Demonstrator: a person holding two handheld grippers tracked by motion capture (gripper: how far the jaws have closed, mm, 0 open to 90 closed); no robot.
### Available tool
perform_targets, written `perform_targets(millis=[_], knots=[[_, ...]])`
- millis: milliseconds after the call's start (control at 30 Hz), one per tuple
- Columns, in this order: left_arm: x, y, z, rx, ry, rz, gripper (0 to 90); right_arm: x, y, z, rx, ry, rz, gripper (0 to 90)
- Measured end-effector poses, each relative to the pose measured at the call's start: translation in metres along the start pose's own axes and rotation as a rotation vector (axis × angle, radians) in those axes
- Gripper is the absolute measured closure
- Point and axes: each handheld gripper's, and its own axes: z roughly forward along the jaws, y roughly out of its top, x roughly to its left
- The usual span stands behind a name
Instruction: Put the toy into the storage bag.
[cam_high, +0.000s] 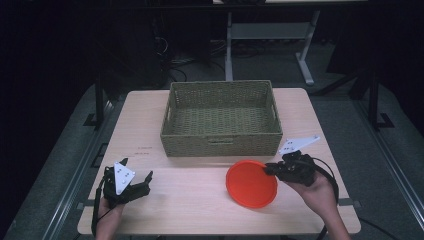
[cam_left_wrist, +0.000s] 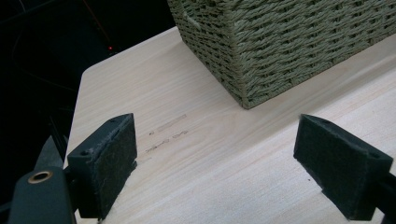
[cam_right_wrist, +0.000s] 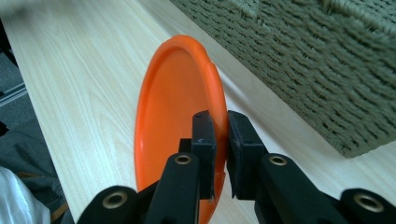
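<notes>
Left claw: my left gripper (cam_high: 131, 181) rests low near the table's (cam_high: 190, 200) front left corner, jaws spread wide with nothing between them. In the left gripper view its two pads (cam_left_wrist: 109, 154) stand well apart over bare wood.

Left hand pose: the hand comes in from the bottom edge, wrist low, claw aimed forward and a little right, toward the near left corner of the basket (cam_high: 221, 119). It looks idle.

Plate: the orange plate (cam_high: 251, 183) sits right of centre on the table, just in front of the basket's front wall, apart from it. Its right edge appears lifted by my grip, though I can't tell how much of the far rim touches the wood.

Right claw: my right gripper (cam_high: 270, 169) is pinched on the plate's right rim. In the right gripper view the jaws are pressed together with the thin orange rim (cam_right_wrist: 219, 116) between them.

Right hand pose: the forearm enters from the lower right, hand turned so the claw points left across the table, jaws biting the plate edge-on.

Risk, slip: I'd judge the bite shallow, only on the rim. A smooth, thin plate could pivot or slide out if I lift fast.

Risk, basket wall: the basket seems the likely goal. Its wall rises right beside the plate, so a low carry could knock the rim and twist the plate free.
</notes>
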Motion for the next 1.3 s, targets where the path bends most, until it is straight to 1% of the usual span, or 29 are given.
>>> perform_targets(millis=[33, 67, 133, 200, 233, 267, 333, 433, 500, 533, 567, 633, 767, 800, 967, 1133, 1233, 1300], knots=[[0.0, 0.0, 0.0, 0.0, 0.0, -0.001, 12.8, 0.001, 0.002, -0.001, 0.006, 0.0, 0.005, 81.9], [0.0, 0.0, 0.0, -0.002, 0.001, -0.004, 12.8, 0.0, 0.004, -0.002, 0.007, -0.003, -0.004, 82.0], [0.0, 0.0, 0.001, -0.003, 0.002, -0.004, 12.8, 0.0, 0.008, -0.004, 0.013, 0.011, 0.005, 82.0], [0.001, 0.0, 0.001, -0.002, 0.004, -0.004, 12.8, 0.0, 0.014, -0.005, 0.013, 0.02, -0.006, 82.0], [0.0, 0.0, 0.001, -0.004, 0.004, -0.007, 12.8, 0.0, 0.014, -0.005, 0.013, 0.02, -0.006, 82.0], [0.0, 0.0, 0.0, -0.003, 0.004, -0.007, 12.8, 0.001, 0.019, -0.008, 0.008, 0.017, -0.018, 82.0], [0.0, 0.0, 0.0, -0.006, 0.005, -0.008, 12.8, 0.002, 0.024, -0.011, 0.008, 0.023, -0.019, 82.0], [0.001, 0.0, 0.0, -0.003, 0.006, -0.01, 12.8, 0.003, 0.032, -0.017, -0.006, 0.03, -0.027, 82.0], [0.001, 0.0, 0.0, -0.004, 0.006, -0.002, 12.8, 0.004, 0.038, -0.019, -0.008, 0.033, -0.033, 82.0], [0.001, 0.0, 0.0, -0.002, 0.006, -0.007, 12.8, 0.005, 0.041, -0.02, -0.007, 0.028, -0.038, 82.0], [0.001, 0.0, -0.001, 0.003, 0.007, 0.0, 12.8, 0.005, 0.043, -0.021, -0.005, 0.029, -0.038, 82.0], [0.001, 0.0, -0.001, 0.002, 0.005, 0.002, 12.9, 0.005, 0.047, -0.023, -0.007, 0.028, -0.042, 82.0], [0.001, 0.0, -0.001, 0.002, 0.006, 0.003, 12.8, 0.004, 0.053, -0.025, -0.013, 0.03, -0.045, 82.0], [0.001, 0.0, 0.0, -0.002, 0.005, -0.002, 12.8, 0.004, 0.055, -0.026, -0.008, 0.032, -0.035, 82.0], [0.001, 0.0, -0.001, 0.001, 0.006, -0.001, 12.8, 0.001, 0.068, -0.031, -0.008, 0.035, -0.026, 82.0], [0.002, 0.0, 0.0, 0.0, 0.005, -0.005, 12.8, -0.001, 0.083, -0.037, -0.009, 0.036, -0.037, 82.0], [0.002, 0.0, 0.0, 0.0, 0.007, -0.004, 12.8, -0.003, 0.093, -0.038, 0.001, 0.038, -0.042, 82.0], [0.002, -0.001, -0.001, -0.002, 0.007, -0.004, 12.8, -0.004, 0.099, -0.039, 0.002, 0.037, -0.038, 82.0]])
